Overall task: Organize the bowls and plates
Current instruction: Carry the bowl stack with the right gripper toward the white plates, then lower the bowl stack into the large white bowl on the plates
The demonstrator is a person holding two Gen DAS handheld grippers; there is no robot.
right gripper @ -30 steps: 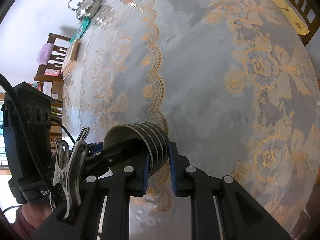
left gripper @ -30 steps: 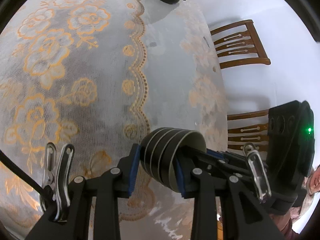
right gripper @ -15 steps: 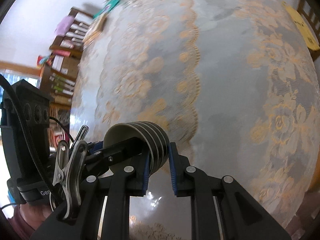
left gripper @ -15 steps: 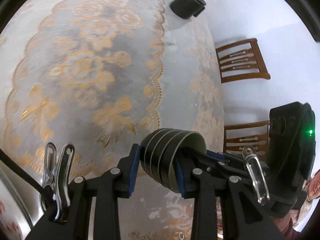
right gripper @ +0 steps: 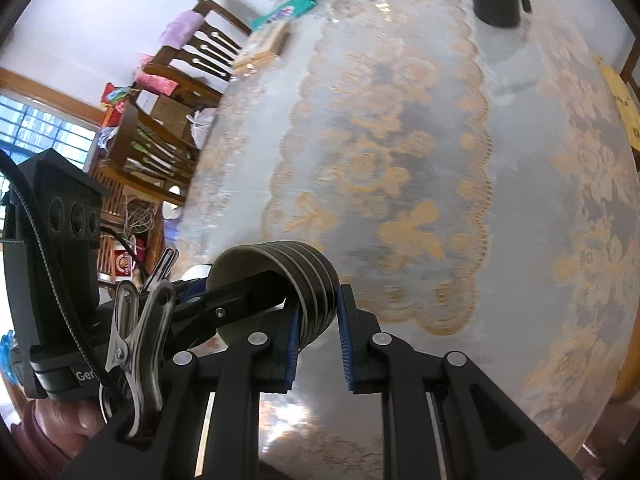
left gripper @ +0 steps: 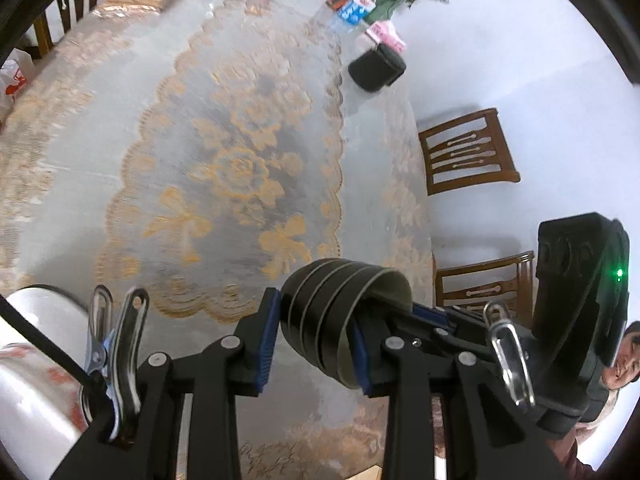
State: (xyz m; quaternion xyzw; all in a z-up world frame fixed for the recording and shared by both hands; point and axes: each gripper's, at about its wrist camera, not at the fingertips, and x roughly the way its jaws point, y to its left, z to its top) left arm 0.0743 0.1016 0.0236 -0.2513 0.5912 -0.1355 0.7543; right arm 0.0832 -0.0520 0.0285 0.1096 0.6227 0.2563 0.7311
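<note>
The stack of bowls (left gripper: 340,320) hangs tipped sideways above the lace-covered surface (left gripper: 240,168), chairs (left gripper: 468,152) alongside. Both grippers, left (left gripper: 312,344) and right (right gripper: 318,340), angle downward, fingers pinching the stack from opposite sides.

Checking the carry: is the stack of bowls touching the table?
Apart. The left wrist view shows the stack of bowls held in both grippers, with the table well below.
</note>
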